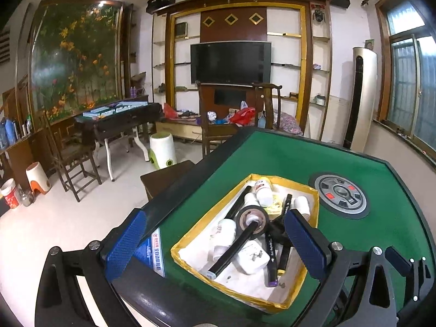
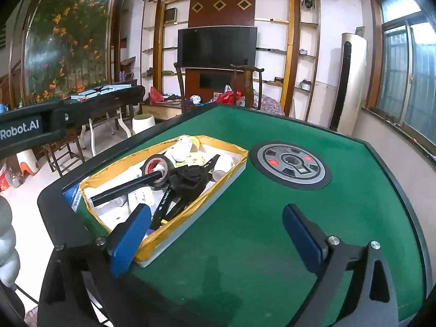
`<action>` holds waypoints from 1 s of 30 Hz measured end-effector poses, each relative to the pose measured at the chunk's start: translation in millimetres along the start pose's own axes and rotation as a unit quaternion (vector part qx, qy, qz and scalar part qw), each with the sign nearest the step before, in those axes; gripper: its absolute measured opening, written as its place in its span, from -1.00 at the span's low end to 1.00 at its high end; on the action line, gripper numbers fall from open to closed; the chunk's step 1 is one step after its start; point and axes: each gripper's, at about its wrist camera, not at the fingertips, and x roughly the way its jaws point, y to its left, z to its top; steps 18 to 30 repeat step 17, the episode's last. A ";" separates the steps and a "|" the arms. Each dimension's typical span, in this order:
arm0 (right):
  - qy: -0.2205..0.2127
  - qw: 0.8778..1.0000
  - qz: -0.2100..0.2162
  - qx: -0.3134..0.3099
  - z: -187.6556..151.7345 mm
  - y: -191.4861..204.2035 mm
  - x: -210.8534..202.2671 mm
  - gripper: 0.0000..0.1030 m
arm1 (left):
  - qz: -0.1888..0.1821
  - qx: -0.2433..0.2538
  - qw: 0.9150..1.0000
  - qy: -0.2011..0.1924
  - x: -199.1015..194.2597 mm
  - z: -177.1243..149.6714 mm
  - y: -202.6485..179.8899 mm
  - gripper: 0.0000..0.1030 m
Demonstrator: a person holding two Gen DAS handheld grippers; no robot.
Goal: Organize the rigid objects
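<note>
Nearest the left wrist camera, the left gripper (image 1: 215,241) hangs released, its blue pads spread wide and holding nothing, poised over the near end of the yellow-edged tray (image 1: 190,265). The right gripper (image 2: 218,235) is likewise released and empty, hovering over bare green felt of the counter (image 2: 272,218), with its left pad just beside the tray's near corner.

The task's things lie heaped inside the tray: a long black pen (image 1: 234,248) resting across a roll of black tape (image 1: 252,219), a white plug adapter (image 1: 252,256) under the pen's lower part, a purple-capped marker (image 1: 271,261) beside it, and white bottles (image 1: 263,189) at the far end. From the right wrist view a dark crumpled item (image 2: 190,177) sits among the markers; what it is cannot be told.

The main risk I judge is the tangle. Closing on the pen would likely lever the tape roll, which could roll off over the low rim. Wide pads descending into the pile may catch two things at once, or pinch the marker against the adapter so that one slips out on lifting. The tray looks light; a push from the right gripper's near pad could slide it toward the counter's black edge. Farther on, the round centre panel (image 2: 291,164) is an uneven place to set anything down, and round bottles placed there may roll.
</note>
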 end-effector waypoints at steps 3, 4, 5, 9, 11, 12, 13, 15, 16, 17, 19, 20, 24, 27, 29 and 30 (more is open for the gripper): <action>0.004 1.000 0.003 -0.009 -0.3 8.3 0.8 0.88 | 0.001 -0.002 1.000 0.008 5.8 -2.3 3.0 0.99; 0.004 1.000 0.003 -0.011 -0.1 9.5 1.7 0.88 | 0.002 0.000 1.000 0.010 7.4 -3.2 3.1 0.99; 0.005 1.000 0.003 -0.015 0.1 12.4 2.9 0.88 | 0.003 0.001 1.000 0.012 8.8 -3.6 3.5 0.99; 0.014 1.000 0.006 -0.024 0.4 19.7 10.3 0.88 | 0.004 0.004 1.000 0.018 14.8 -5.6 4.3 0.99; 0.022 0.999 0.007 -0.027 1.0 22.5 15.1 0.88 | 0.003 0.005 1.000 0.024 19.0 -7.2 4.9 0.99; 0.024 0.999 0.010 -0.028 1.1 23.5 16.9 0.88 | 0.003 0.005 1.000 0.026 19.8 -7.0 4.9 0.99; 0.025 0.999 0.011 -0.027 1.3 24.1 18.1 0.88 | 0.004 0.007 0.999 0.031 22.5 -8.2 5.1 0.99; 0.029 0.999 0.013 -0.026 0.9 25.1 20.7 0.88 | 0.008 0.010 0.999 0.037 25.5 -10.1 4.7 0.99; 0.030 0.999 0.013 -0.024 1.0 24.6 21.7 0.88 | 0.008 0.010 0.999 0.041 27.5 -11.1 4.1 0.99; 0.030 0.999 0.014 -0.025 1.2 24.5 21.6 0.88 | 0.006 0.009 0.999 0.044 28.9 -11.4 3.3 0.99; 0.030 0.999 0.014 -0.025 1.2 24.5 21.6 0.88 | 0.006 0.009 0.999 0.044 28.9 -11.4 3.3 0.99; 0.030 0.999 0.014 -0.025 1.2 24.5 21.6 0.88 | 0.006 0.009 0.999 0.044 28.9 -11.4 3.3 0.99; 0.030 0.999 0.014 -0.025 1.2 24.5 21.6 0.88 | 0.006 0.009 0.999 0.044 28.9 -11.4 3.3 0.99; 0.030 0.999 0.014 -0.025 1.2 24.5 21.6 0.88 | 0.006 0.009 0.999 0.044 28.9 -11.4 3.3 0.99; 0.030 0.999 0.014 -0.025 1.2 24.5 21.6 0.88 | 0.006 0.009 0.999 0.044 28.9 -11.4 3.3 0.99; 0.030 0.999 0.014 -0.025 1.2 24.5 21.6 0.88 | 0.006 0.009 0.999 0.044 28.9 -11.4 3.3 0.99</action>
